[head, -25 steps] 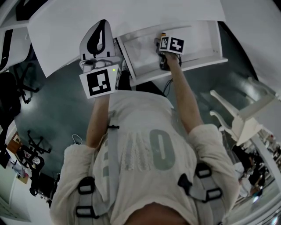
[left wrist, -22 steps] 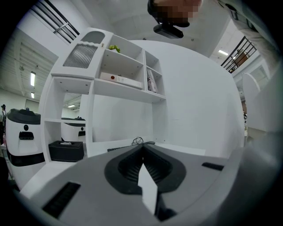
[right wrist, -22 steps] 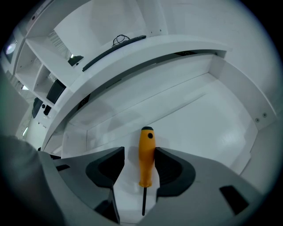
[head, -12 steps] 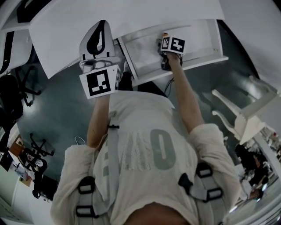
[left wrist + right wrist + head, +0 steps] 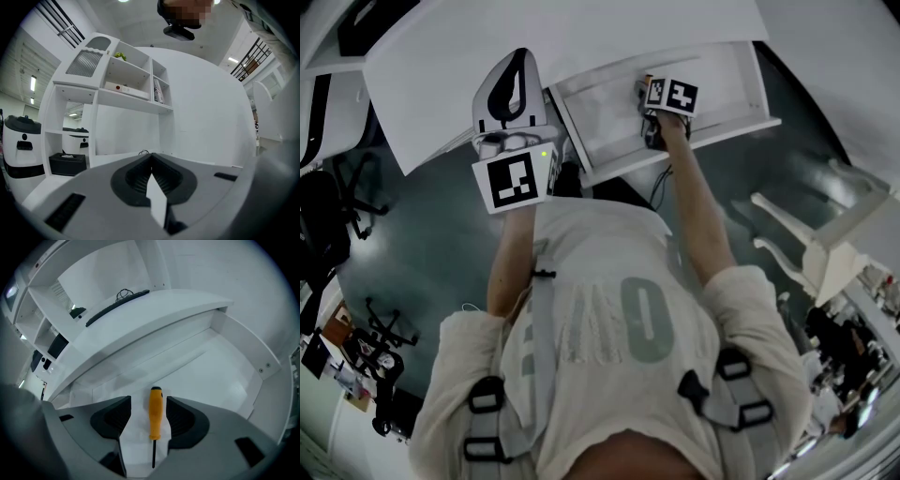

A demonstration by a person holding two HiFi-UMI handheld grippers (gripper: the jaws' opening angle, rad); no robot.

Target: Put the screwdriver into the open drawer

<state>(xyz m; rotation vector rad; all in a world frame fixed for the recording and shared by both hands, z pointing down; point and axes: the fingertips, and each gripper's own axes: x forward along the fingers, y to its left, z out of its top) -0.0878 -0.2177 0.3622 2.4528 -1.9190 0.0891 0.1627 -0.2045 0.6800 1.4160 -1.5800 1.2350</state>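
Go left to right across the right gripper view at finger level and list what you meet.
One finger → orange-handled screwdriver, lying untouched in the gap → other finger → drawer's side wall.

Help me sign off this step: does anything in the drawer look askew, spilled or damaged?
Nothing stands out. The orange screwdriver lies flat on the floor of the drawer, between the open jaws of the right tongs, with a gap on each side. The drawer shows no spill or damage.
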